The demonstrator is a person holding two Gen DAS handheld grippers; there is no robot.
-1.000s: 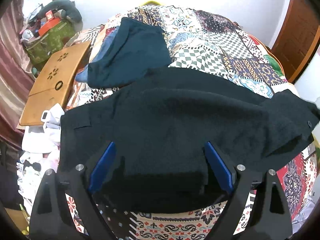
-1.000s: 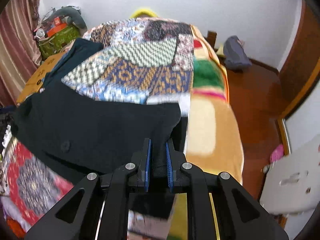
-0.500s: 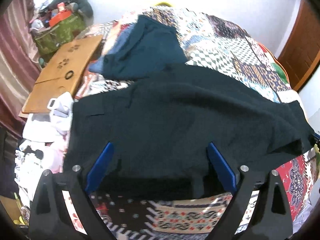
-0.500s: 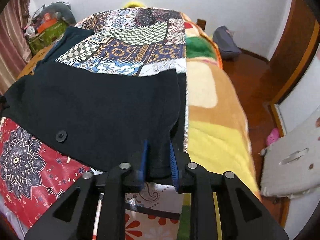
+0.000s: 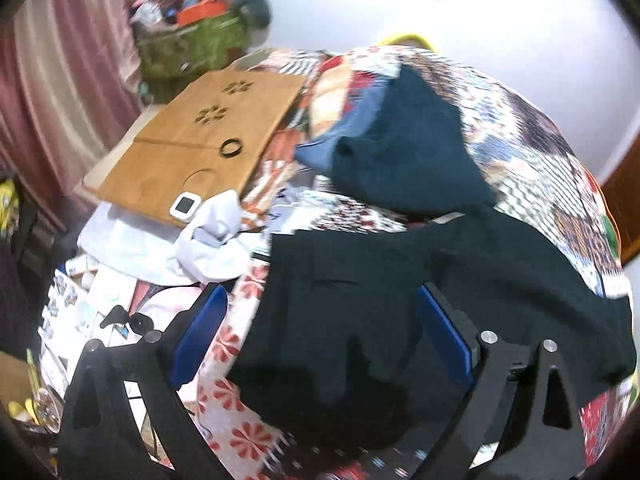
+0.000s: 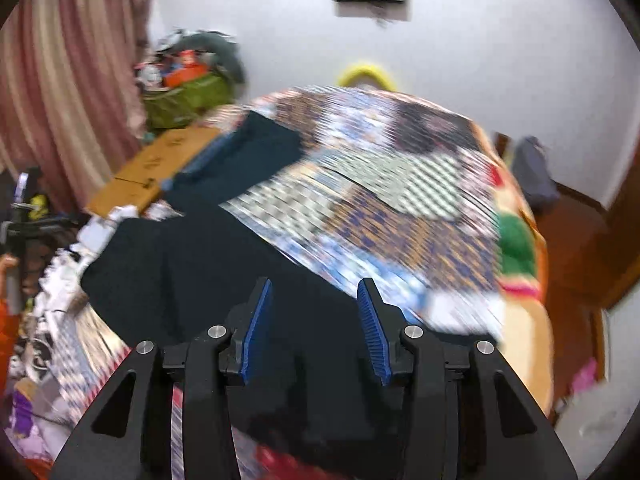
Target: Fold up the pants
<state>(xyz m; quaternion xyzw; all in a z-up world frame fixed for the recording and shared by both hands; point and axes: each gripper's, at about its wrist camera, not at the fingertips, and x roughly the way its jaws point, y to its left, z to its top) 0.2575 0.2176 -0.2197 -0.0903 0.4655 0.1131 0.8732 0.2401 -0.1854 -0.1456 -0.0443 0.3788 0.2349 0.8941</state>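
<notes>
Black pants (image 5: 400, 304) lie spread across the patchwork bedspread (image 5: 532, 148), folded over lengthwise. My left gripper (image 5: 320, 320) hovers over their left end with its blue pads wide apart, pressing on nothing. In the right wrist view the same pants (image 6: 208, 264) stretch away to the left. My right gripper (image 6: 314, 312) hangs above them, its jaws opening, blue pads apart, and no cloth is pinched between them. The right wrist view is blurred by motion.
A dark teal folded garment (image 5: 408, 152) lies farther back on the bed. A wooden lap desk (image 5: 200, 148) and white clothes (image 5: 208, 240) sit at the left edge. A green bag (image 5: 192, 48) stands by the curtain. Bare floor (image 6: 576, 248) lies to the right of the bed.
My right gripper let go of the pants' edge, opened, rose and swung left. My left gripper, open throughout, slid left towards the pants' left end and rolled.
</notes>
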